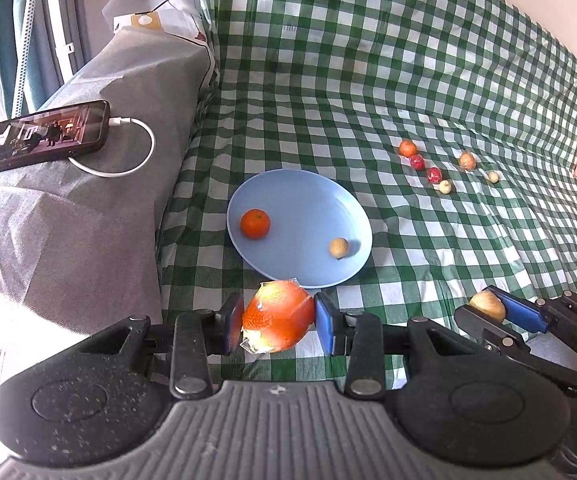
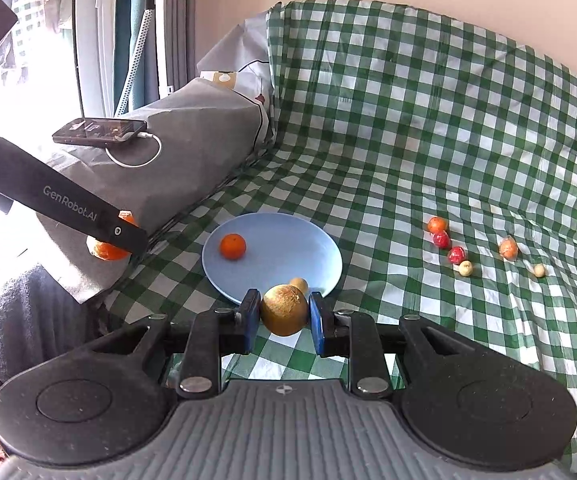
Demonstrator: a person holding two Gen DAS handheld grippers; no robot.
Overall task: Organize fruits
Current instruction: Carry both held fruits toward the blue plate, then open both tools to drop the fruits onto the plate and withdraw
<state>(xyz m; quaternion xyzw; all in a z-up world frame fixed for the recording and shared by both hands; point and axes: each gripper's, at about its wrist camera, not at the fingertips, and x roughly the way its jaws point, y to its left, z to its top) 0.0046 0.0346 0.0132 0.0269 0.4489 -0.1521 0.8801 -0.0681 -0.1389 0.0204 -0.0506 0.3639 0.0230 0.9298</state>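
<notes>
Both grippers are hovering just short of the blue plate point(image 1: 328, 204), which is lying ahead of and below them on the checked cloth point(image 1: 408, 80). The left gripper point(image 1: 278, 322) is clamping a wrapped orange fruit point(image 1: 278, 318) between its pads, jaws closed down onto it. The right gripper point(image 2: 282, 316) is pinching a small brown fruit point(image 2: 284, 309), jaws nearly together and sitting right over the plate's near rim, so it looks the closer one to drop. Both are pointing steeply downward. An orange point(image 1: 255, 223) and a small pale fruit point(image 1: 339, 247) are already sitting on the plate; six more fruits point(image 1: 432, 168) are lying well to its right.
</notes>
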